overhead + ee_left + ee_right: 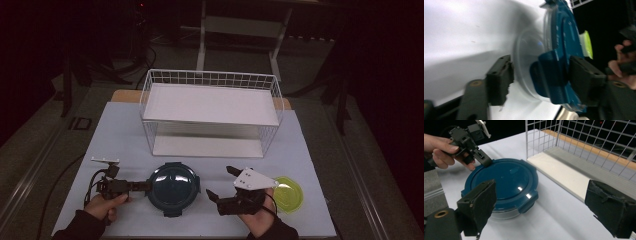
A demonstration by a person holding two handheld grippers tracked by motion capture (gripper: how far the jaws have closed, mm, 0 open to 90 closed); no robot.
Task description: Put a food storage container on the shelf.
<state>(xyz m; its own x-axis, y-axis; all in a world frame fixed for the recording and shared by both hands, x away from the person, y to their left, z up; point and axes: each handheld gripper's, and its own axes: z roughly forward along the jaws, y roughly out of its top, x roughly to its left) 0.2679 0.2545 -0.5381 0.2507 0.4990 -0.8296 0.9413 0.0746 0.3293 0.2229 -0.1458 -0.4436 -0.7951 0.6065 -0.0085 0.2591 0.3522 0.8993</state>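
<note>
Table (125, 135): pale top carrying every item listed.

Rack (210, 107): white wire basket with two shelves, at the far middle, both shelves bare. Well apart from the work; no obstruction.

Container (173, 188): round clear tub with dark teal clip lid, at the near edge between the two hands, lid seated. Judged the thing in hand.

Right gripper (222, 186): held just right of the container, jaws spread wide, nothing between them; pads (477, 207) clear of the tub in its own view.

Left gripper (142, 186): lying level at the container's left rim. Jaws straddle a lid clip (550, 72); one pad (584, 77) is against the lid top, the other (500, 80) appears short of the glass wall. Grip judged not yet made.

Green lid (287, 194): small, lime, flat on the table beside the right hand, idle.

Progress: early. Container reached; clamping, and any lifting or unclipping, is left to do. Nothing blocks either hand.
</note>
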